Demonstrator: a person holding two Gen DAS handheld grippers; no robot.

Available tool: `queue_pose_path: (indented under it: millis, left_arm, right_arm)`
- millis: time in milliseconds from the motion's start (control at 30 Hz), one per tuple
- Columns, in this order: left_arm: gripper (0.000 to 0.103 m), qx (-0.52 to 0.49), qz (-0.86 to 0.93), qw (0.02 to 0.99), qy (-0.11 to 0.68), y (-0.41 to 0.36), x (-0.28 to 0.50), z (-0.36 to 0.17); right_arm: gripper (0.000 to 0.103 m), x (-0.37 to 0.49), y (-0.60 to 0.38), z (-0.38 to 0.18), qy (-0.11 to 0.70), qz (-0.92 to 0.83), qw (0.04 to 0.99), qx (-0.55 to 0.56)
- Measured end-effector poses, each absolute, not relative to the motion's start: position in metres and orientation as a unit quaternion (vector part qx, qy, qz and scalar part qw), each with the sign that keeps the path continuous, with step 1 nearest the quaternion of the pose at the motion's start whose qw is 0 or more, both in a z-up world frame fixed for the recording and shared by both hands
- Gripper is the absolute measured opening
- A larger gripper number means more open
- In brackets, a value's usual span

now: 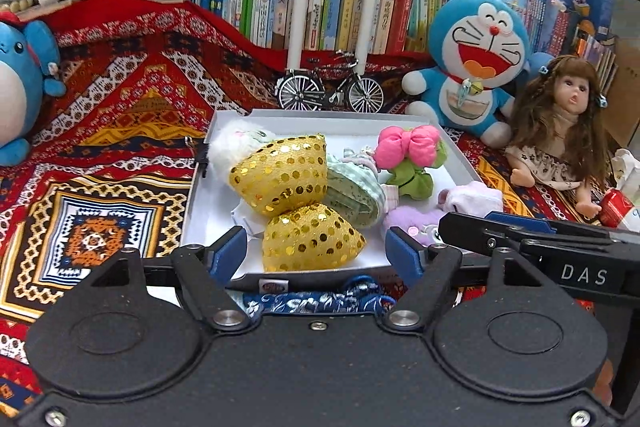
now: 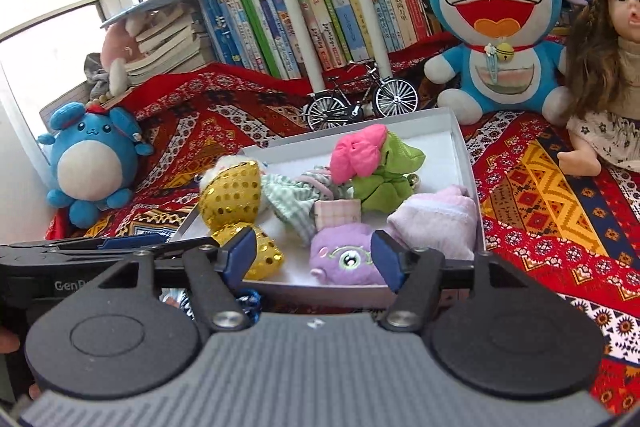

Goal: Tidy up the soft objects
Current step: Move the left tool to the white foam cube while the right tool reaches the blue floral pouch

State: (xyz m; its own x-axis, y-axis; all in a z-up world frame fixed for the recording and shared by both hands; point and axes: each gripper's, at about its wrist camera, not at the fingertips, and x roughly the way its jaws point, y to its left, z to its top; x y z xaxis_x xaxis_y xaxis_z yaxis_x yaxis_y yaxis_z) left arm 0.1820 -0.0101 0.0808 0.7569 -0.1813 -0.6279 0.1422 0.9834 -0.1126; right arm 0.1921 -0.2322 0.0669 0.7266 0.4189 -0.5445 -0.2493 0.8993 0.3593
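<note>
A white tray [image 1: 192, 211] on the patterned cloth holds several soft things: two gold sequin pouches [image 1: 280, 179], a green gingham piece [image 1: 356, 199], a pink and green flower plush [image 1: 408, 155], a purple plush [image 1: 412, 219] and a pale pink pouch [image 1: 472, 197]. My left gripper [image 1: 318, 251] is open and empty just before the tray's near edge, over the nearer gold pouch [image 1: 312, 243]. My right gripper [image 2: 314, 251] is open and empty at the tray's [image 2: 464, 147] near edge, around the purple plush [image 2: 344, 259] without touching it. A blue patterned cloth item [image 1: 320, 301] lies under the left gripper.
A Doraemon plush [image 1: 476, 63] and a long-haired doll [image 1: 560, 123] sit right of the tray. A blue round plush [image 2: 92, 167] sits at the left. A small model bicycle [image 1: 330, 89] stands behind the tray, before a row of books [image 1: 320, 3]. A red and white carton [image 1: 618, 207] lies far right.
</note>
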Motion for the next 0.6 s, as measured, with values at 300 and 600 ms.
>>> queue_pose_path:
  millis: [300,600]
  left_arm:
    - [0.083,-0.019,-0.084,0.946,0.313,0.012,0.143,0.087]
    - [0.088,0.018,-0.06,0.954,0.292,0.04,0.106,0.081]
  right_arm:
    - [0.086,0.172,-0.224,0.078,0.32,0.205,0.918,0.116]
    - [0.092,0.166,-0.206,0.074,0.336,0.223,0.91,0.095]
